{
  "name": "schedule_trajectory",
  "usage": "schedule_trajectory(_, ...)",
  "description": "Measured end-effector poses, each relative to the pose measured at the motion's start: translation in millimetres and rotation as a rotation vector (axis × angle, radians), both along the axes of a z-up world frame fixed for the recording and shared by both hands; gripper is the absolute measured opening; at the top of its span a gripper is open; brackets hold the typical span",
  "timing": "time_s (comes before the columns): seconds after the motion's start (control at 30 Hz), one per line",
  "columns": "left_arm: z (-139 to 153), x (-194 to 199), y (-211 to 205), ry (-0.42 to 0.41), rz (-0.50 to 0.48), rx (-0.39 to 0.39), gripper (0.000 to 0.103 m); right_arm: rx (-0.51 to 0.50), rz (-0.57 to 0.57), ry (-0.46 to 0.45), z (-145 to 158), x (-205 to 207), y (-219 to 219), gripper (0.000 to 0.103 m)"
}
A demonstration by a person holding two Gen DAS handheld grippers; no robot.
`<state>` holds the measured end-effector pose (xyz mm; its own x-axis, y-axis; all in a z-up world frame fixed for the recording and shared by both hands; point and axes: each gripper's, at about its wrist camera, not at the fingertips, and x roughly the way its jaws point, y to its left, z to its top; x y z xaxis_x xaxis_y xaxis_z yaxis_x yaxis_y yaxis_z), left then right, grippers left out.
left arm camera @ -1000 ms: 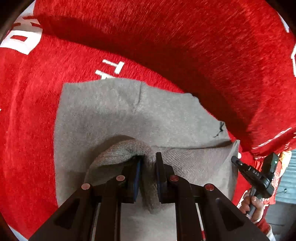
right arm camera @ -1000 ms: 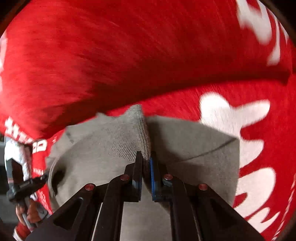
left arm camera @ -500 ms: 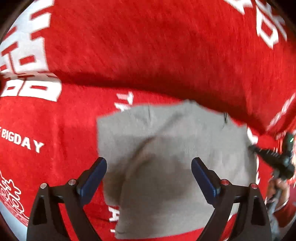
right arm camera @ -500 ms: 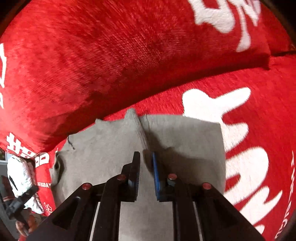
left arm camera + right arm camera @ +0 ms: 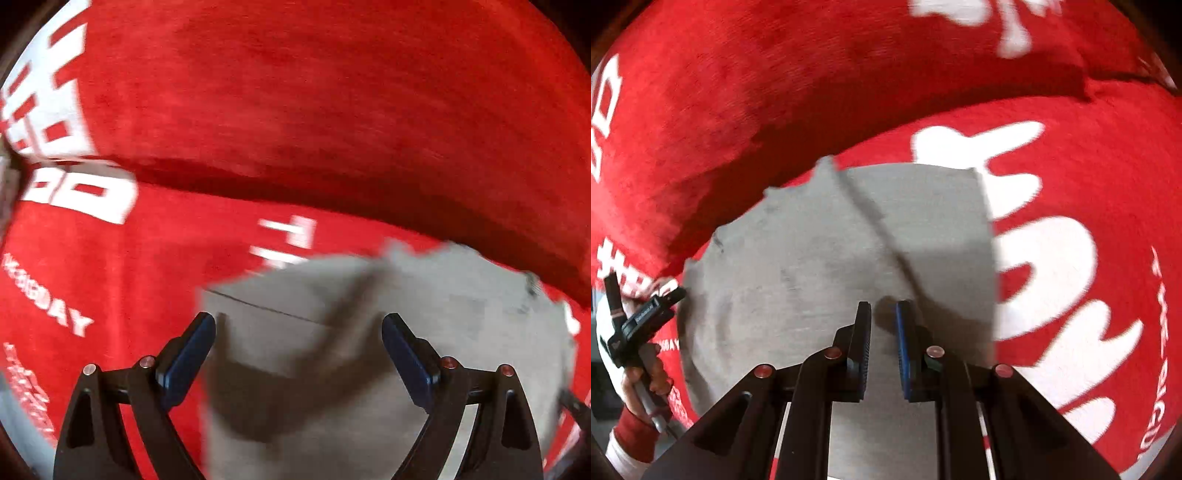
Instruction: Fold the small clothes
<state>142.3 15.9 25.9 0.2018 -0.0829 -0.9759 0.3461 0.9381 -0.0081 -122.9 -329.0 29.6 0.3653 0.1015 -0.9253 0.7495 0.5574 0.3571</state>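
A small grey garment [image 5: 424, 302] lies flat on a red cloth with white lettering [image 5: 110, 280]. My left gripper [image 5: 298, 321] hangs over the garment's left part, its jaws wide apart and holding nothing. In the right wrist view the same garment [image 5: 812, 266] shows a dark crease [image 5: 879, 229] running diagonally across it. My right gripper [image 5: 883, 306] hovers above its near edge. Its jaws stand a narrow gap apart with no cloth between them. A hand [image 5: 639, 384] holds the left tool at the garment's left edge.
A thick raised fold of the red cloth [image 5: 332, 110] runs behind the garment and casts a shadow on its far edge [image 5: 757, 122]. Large white printed shapes [image 5: 1052, 258] lie to the right of the garment.
Both grippers have let go of the grey garment, which now lies flat. The left jaws went from shut on a bunched fold to wide apart. The right jaws parted slightly and drew back.
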Motion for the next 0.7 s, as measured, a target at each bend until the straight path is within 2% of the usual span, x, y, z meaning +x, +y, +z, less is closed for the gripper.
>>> schedule_trajectory(0.1, 8.7, 3.9, 23.9, -0.006, 0.009, 0.029, 0.093, -0.01, -0.045, 0.014, 3.5, -18.2, -7.2, 0.017)
schedule_trajectory(0.17, 14.2, -4.5, 35.6, 0.01, -0.009, 0.037, 0.093, -0.002, -0.062, 0.005, 6.5, -30.7, -8.3, 0.024)
schedule_trajectory(0.2, 15.8, -13.6, 41.3, 0.031, -0.021, 0.032, 0.093, 0.004, -0.069, 0.0, 7.6, -36.0, -8.0, 0.034)
schedule_trajectory(0.23, 15.6, -24.8, 45.6, 0.062, -0.032, 0.016, 0.093, 0.017, -0.084, -0.014, 10.4, -46.4, -5.6, 0.049)
schedule_trajectory(0.3, 13.1, -45.5, 59.6, 0.13, -0.038, -0.026, 0.093, 0.037, -0.114, -0.028, 13.9, -62.5, -1.1, 0.058)
schedule_trajectory(0.47, -1.1, -92.5, 91.4, 0.295, 0.003, -0.098, 0.093, 0.177, -0.234, -0.059, 2.4, -112.5, 28.7, 0.058)
schedule_trajectory(0.53, -8.1, -107.8, 100.7, 0.331, 0.024, -0.117, 0.093, 0.253, -0.303, -0.075, -10.3, -131.0, 43.0, 0.058)
schedule_trajectory(0.6, -14.1, -117.0, 105.3, 0.354, 0.045, -0.13, 0.092, 0.306, -0.35, -0.095, -21.0, -145.5, 49.4, 0.058)
schedule_trajectory(0.67, -17.6, -120.3, 106.7, 0.353, 0.062, -0.139, 0.092, 0.354, -0.395, -0.135, -32.2, -141.5, 55.0, 0.058)
schedule_trajectory(0.7, -16.6, -120.5, 105.4, 0.336, 0.063, -0.142, 0.082, 0.374, -0.421, -0.162, -36.7, -139.6, 56.2, 0.059)
